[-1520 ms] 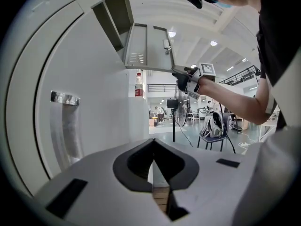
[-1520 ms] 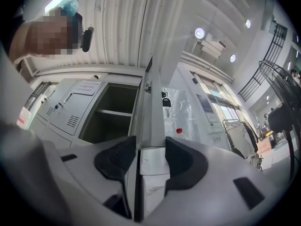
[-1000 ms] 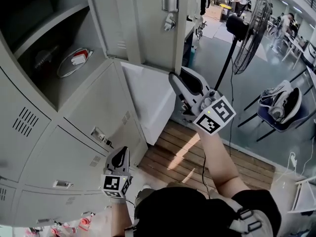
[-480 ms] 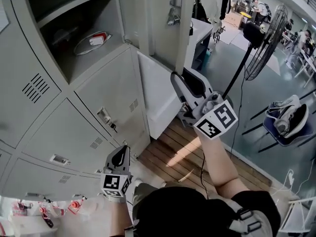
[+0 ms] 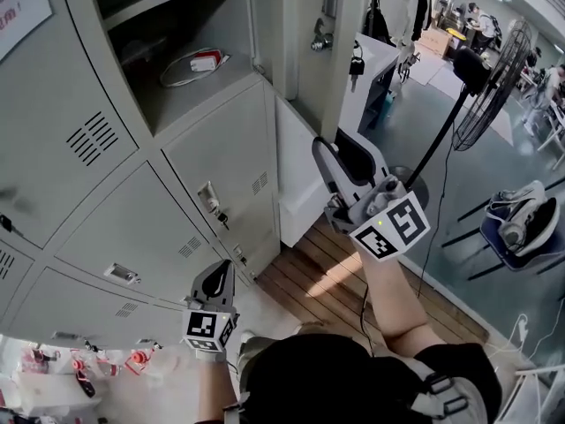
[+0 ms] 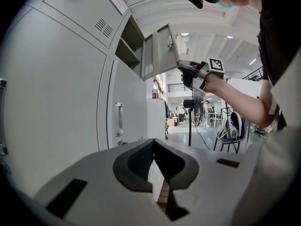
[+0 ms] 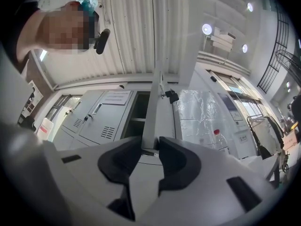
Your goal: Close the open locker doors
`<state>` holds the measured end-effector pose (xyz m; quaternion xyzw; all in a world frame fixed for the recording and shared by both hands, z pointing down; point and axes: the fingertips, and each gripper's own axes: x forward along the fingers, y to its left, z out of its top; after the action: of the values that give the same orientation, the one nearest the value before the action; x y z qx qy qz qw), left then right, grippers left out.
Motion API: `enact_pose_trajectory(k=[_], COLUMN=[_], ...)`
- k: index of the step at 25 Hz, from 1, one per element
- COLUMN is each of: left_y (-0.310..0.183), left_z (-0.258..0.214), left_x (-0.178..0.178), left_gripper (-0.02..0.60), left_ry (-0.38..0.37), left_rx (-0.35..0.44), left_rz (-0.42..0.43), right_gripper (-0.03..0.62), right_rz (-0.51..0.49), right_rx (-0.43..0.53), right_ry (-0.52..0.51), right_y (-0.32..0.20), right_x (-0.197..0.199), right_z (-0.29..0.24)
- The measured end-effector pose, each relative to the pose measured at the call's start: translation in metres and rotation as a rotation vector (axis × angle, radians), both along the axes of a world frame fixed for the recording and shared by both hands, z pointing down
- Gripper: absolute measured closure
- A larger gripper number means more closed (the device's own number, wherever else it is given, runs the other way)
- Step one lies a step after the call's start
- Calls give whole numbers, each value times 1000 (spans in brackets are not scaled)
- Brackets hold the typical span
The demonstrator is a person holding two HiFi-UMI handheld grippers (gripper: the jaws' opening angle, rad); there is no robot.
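The open locker door (image 5: 305, 51) stands edge-on beside its open compartment (image 5: 177, 78), which holds a coiled cable with a white plug (image 5: 196, 64). My right gripper (image 5: 331, 148) points up at the door's lower corner. In the right gripper view the door's edge (image 7: 151, 121) runs between the pads of that gripper (image 7: 150, 147), which have just been opening a little and still touch it on both sides. My left gripper (image 5: 218, 268) hangs low in front of the closed lower lockers (image 5: 132, 237), shut and empty, its tips (image 6: 154, 142) meeting.
A standing fan (image 5: 490, 87) and a chair with a bag (image 5: 521, 219) are on the right. A white panel (image 5: 300, 175) drops below the open door to a wooden pallet floor (image 5: 327, 272). Keys (image 5: 355, 64) hang behind the door. Red items (image 5: 88, 365) lie at bottom left.
The locker bank and the open door have slid to the right in the head view. My right gripper has stayed at the door's lower corner. The left gripper holds its place in the frame.
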<state>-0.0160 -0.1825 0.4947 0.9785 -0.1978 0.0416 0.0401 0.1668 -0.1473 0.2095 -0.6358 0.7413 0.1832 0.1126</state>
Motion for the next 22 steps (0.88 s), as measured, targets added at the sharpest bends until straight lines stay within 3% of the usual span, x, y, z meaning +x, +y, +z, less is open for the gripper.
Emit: enact_pose_trajectory(k=[22], left_y=[-59], left_z=[4], left_x=[-63], left_gripper=[574], left_ry=[-6], left_rx=[2], left_rz=[16], right_gripper=[442], right_rz=[37], right_rx=[-8], right_ry=[90], right_y=[-55], right_x=[-90], right_z=[6])
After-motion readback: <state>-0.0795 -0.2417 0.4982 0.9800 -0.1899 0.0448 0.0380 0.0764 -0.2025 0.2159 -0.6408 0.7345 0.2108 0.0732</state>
